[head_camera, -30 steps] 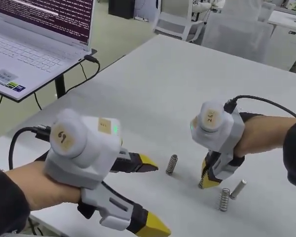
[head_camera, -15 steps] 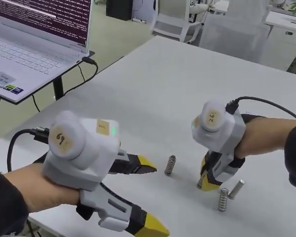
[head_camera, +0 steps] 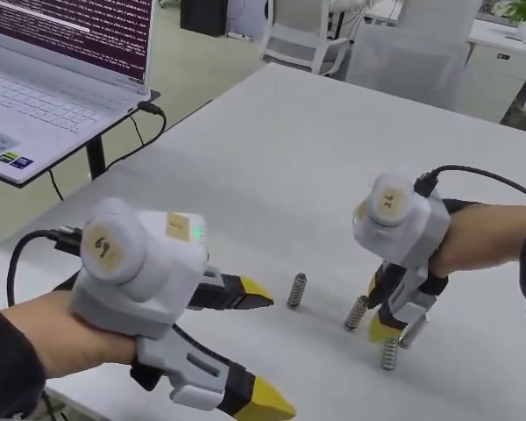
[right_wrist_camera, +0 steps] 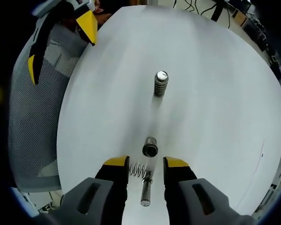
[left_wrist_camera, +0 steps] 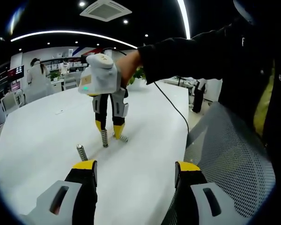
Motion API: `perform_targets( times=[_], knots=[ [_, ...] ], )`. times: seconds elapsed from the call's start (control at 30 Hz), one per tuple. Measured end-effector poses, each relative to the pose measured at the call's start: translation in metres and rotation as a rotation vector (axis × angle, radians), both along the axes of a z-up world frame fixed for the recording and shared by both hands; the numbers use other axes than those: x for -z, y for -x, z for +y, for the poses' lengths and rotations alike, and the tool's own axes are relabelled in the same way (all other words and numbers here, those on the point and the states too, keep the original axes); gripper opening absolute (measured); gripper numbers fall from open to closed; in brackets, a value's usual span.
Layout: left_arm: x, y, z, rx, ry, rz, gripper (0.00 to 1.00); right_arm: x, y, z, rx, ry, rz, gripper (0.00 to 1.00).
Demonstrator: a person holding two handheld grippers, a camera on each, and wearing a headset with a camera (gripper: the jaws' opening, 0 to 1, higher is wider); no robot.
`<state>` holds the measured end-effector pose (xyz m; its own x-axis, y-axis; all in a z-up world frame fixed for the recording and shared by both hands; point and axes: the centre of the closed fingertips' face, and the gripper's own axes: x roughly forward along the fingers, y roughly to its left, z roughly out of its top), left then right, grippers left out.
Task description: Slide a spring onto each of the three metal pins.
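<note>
Two pins stand upright on the white table [head_camera: 316, 158], each with a spring on it: one [head_camera: 296, 290] [right_wrist_camera: 160, 83] between the grippers, the other [head_camera: 357, 312] [right_wrist_camera: 150, 149] just in front of my right gripper [head_camera: 386, 331] [right_wrist_camera: 146, 164]. That gripper points down at the table, open and holding nothing. Below its jaws lie a loose spring [head_camera: 389, 353] [right_wrist_camera: 138, 169] and a bare metal pin [head_camera: 413, 331] [right_wrist_camera: 146, 190]. My left gripper [head_camera: 263, 351] [left_wrist_camera: 136, 166] hovers open and wide at the near left, aimed at the right gripper [left_wrist_camera: 107, 126].
An open laptop [head_camera: 44, 79] sits on a stand at the far left, with cables hanging under it. The table's left edge [head_camera: 114, 175] runs diagonally past my left hand. A mesh chair [left_wrist_camera: 225, 154] stands beside the near edge. Chairs and desks stand beyond the far end.
My right gripper has shifted right, off the upright spring-and-pin, which now stands free beside its jaws. The left gripper has barely moved. The head camera has drifted.
</note>
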<state>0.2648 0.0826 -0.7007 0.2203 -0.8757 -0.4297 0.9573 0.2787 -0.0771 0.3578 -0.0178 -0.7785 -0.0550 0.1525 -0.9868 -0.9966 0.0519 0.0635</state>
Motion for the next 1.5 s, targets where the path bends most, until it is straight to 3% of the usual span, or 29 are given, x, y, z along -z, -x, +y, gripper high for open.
perform_targets(
  times=[0.5, 0.9, 1.2, 1.33, 1.5],
  knots=[
    [-0.001, 0.001, -0.001, 0.005, -0.001, -0.004, 0.62, 0.005, 0.013, -0.01, 0.056, 0.027, 0.04, 0.33],
    [0.0, 0.002, -0.002, 0.015, -0.003, -0.006, 0.62, -0.006, 0.026, -0.008, 0.034, -0.005, -0.005, 0.33],
    [0.0, 0.003, -0.003, 0.022, -0.005, -0.009, 0.61, -0.011, 0.036, -0.009, 0.093, -0.046, -0.029, 0.33],
    [-0.001, 0.003, -0.004, 0.021, -0.002, -0.01, 0.61, -0.01, 0.037, -0.01, 0.168, -0.064, -0.052, 0.33],
    [-0.001, 0.004, -0.004, 0.025, -0.005, -0.011, 0.6, -0.008, 0.044, -0.016, 0.197, -0.033, -0.073, 0.31]
  ],
)
